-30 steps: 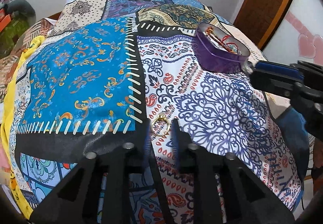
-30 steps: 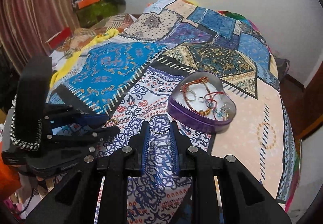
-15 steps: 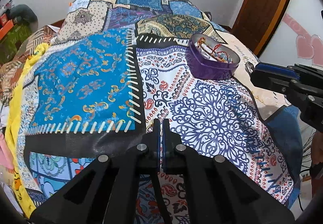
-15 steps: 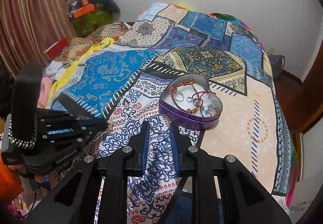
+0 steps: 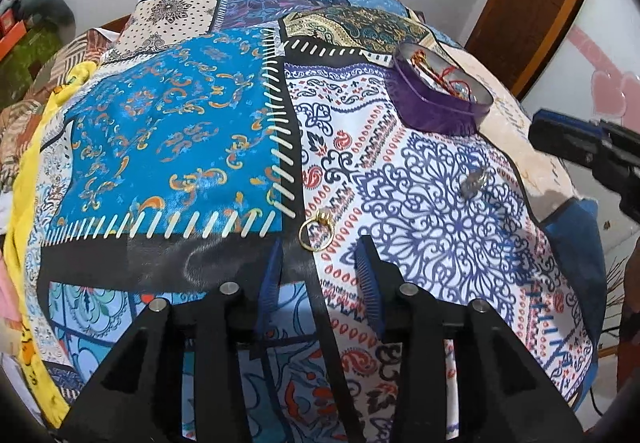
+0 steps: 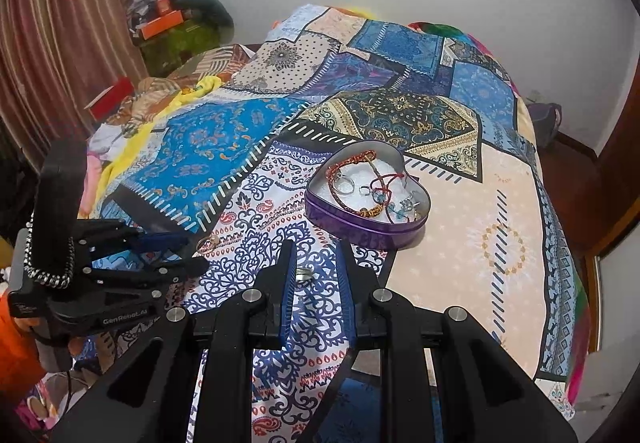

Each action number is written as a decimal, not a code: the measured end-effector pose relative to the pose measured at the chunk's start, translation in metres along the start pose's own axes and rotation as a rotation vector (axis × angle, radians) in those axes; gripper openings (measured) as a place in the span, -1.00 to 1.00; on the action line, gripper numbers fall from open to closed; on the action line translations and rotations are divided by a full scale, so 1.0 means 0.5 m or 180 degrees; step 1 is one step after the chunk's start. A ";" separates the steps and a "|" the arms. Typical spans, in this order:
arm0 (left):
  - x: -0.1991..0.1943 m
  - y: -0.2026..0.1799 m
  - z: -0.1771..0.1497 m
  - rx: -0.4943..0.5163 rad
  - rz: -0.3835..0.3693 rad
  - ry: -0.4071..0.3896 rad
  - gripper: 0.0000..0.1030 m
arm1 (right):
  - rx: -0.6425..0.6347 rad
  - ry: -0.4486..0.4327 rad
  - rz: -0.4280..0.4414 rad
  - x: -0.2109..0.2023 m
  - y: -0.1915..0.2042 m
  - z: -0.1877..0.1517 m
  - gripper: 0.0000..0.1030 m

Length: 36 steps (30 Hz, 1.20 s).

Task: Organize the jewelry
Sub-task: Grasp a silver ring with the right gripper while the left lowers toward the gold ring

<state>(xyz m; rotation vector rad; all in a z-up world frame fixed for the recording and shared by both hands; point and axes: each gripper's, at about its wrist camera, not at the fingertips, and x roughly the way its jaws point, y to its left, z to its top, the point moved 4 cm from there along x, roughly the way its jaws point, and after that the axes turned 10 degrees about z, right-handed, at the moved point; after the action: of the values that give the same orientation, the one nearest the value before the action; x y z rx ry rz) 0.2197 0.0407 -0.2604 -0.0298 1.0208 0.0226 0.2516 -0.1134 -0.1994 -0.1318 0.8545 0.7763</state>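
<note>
A gold ring (image 5: 316, 235) lies on the patterned bedspread just beyond the fingertips of my left gripper (image 5: 320, 255), whose jaws are opening with nothing pressed between the pads. From the right wrist, that left gripper (image 6: 194, 253) has the gold ring (image 6: 208, 243) at its tips. A silver ring (image 5: 474, 181) rests on the blue-and-white patch, apart from my right gripper (image 5: 536, 135). In the right wrist view the silver ring (image 6: 304, 274) shows on the cloth below the narrow gap of my right gripper (image 6: 315, 255). The purple heart-shaped tin (image 6: 360, 231) holds bracelets and rings.
The bedspread (image 6: 460, 243) drops off at the right and near edges. A curtain (image 6: 60, 43) and cluttered shelf (image 6: 172, 27) stand at the left. A wooden door (image 5: 532, 3) is beyond the bed. A person's orange sleeve (image 6: 16, 355) is at the lower left.
My left gripper was shut half a second ago and now stands apart with the gold ring on the cloth ahead. The silver ring has left the right fingertips and lies on the bedspread.
</note>
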 end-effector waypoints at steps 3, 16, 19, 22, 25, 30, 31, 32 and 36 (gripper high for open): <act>0.010 -0.002 0.006 0.0010 0.0013 -0.0017 -0.42 | -0.0011 0.0017 -0.0005 0.003 -0.002 -0.003 -0.65; 0.013 -0.007 0.006 0.0051 -0.0004 -0.0093 -0.69 | 0.0113 0.0386 0.0304 0.048 0.006 -0.046 -0.62; 0.006 -0.011 0.000 0.0082 -0.0005 -0.0107 -0.74 | 0.0012 0.0540 0.0296 0.074 0.023 -0.059 -0.62; -0.002 -0.016 -0.009 0.0116 -0.0049 -0.0100 -0.92 | -0.0096 0.0642 0.0191 0.092 0.032 -0.067 -0.62; -0.005 -0.018 -0.013 0.0156 -0.0022 -0.0107 -0.93 | -0.0197 0.0627 0.0110 0.095 0.036 -0.066 -0.62; -0.009 -0.012 -0.014 0.0135 -0.0038 -0.0087 -0.93 | -0.0305 0.0628 0.0019 0.102 0.040 -0.066 -0.62; -0.013 -0.009 -0.015 0.0114 -0.0064 -0.0076 -0.92 | -0.0311 0.0621 0.0016 0.102 0.039 -0.065 -0.62; -0.014 -0.006 -0.016 0.0100 -0.0074 -0.0066 -0.88 | -0.0310 0.0614 0.0018 0.103 0.039 -0.064 -0.62; -0.025 0.017 -0.014 0.0017 -0.0030 -0.0089 -0.42 | -0.0280 0.0582 0.0036 0.101 0.039 -0.062 -0.63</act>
<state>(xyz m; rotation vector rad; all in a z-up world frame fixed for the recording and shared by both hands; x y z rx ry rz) 0.2069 0.0491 -0.2534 -0.0292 0.9928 0.0116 0.2397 -0.0833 -0.2527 -0.2795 0.9947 0.8214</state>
